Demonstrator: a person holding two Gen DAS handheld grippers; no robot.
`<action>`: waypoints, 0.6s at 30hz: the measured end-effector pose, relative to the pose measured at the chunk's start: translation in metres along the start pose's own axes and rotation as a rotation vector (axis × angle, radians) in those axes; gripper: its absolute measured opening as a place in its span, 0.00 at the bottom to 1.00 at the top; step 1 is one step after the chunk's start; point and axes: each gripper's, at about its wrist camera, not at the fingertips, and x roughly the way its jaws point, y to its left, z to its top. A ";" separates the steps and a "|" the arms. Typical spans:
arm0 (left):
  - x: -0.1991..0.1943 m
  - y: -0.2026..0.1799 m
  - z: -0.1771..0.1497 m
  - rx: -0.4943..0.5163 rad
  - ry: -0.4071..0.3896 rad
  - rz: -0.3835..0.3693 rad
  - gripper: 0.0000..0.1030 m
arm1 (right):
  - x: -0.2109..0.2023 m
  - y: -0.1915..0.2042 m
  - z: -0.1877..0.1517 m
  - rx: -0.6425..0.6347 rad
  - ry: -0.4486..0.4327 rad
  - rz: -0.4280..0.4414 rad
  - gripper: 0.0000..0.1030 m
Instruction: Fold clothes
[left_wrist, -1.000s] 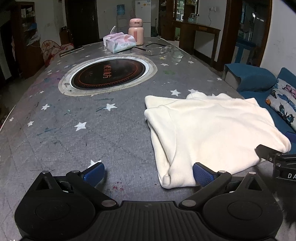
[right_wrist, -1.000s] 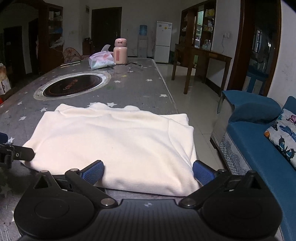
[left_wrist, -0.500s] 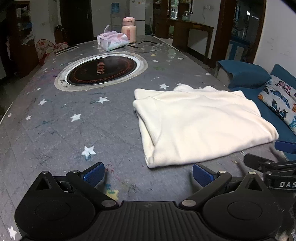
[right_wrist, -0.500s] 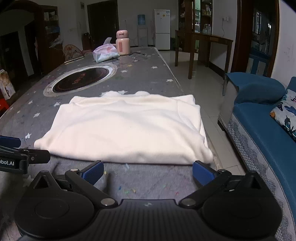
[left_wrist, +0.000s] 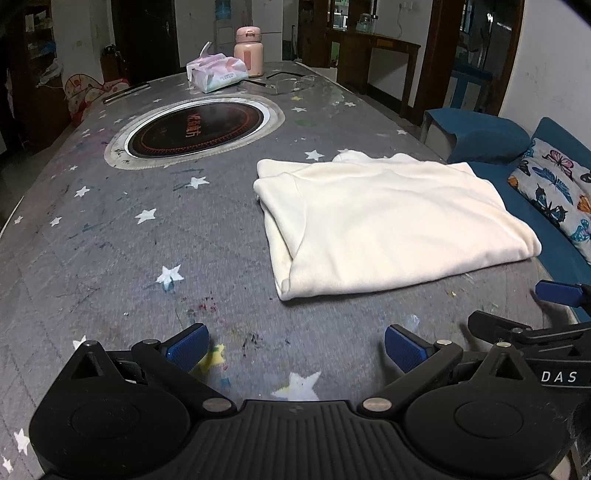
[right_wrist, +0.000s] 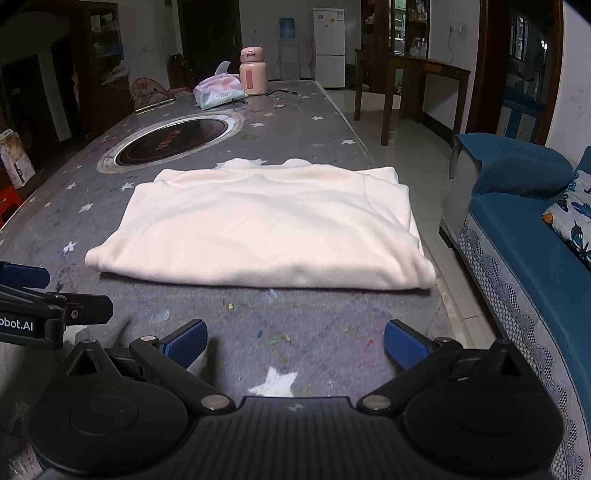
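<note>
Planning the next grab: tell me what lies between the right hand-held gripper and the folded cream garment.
Only bare grey star-printed tablecloth with small paint flecks separates the right hand-held gripper from the folded cream garment, as the right wrist view shows.

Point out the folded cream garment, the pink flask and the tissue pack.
folded cream garment (right_wrist: 266, 229), right wrist view, middle of its top layer.
pink flask (right_wrist: 253, 75), right wrist view, on its body.
tissue pack (left_wrist: 217, 72), left wrist view, on its front face.

Ahead of me the grey star-printed table (left_wrist: 110, 236) carries a round inset cooktop (left_wrist: 194, 127). At its far end a pink flask (left_wrist: 249, 51) stands just beside a tissue pack (left_wrist: 216, 73). To my right sits a blue sofa (right_wrist: 517, 236) with a butterfly cushion (left_wrist: 554, 184).
</note>
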 end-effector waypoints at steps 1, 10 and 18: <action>-0.001 -0.001 -0.001 0.004 0.000 0.001 1.00 | -0.001 0.000 -0.001 0.000 0.001 0.000 1.00; -0.009 -0.004 -0.006 0.005 -0.001 -0.008 1.00 | -0.006 0.000 -0.006 0.004 0.006 -0.005 1.00; -0.014 -0.008 -0.011 0.013 0.001 -0.006 1.00 | -0.012 0.001 -0.009 0.007 0.000 -0.007 1.00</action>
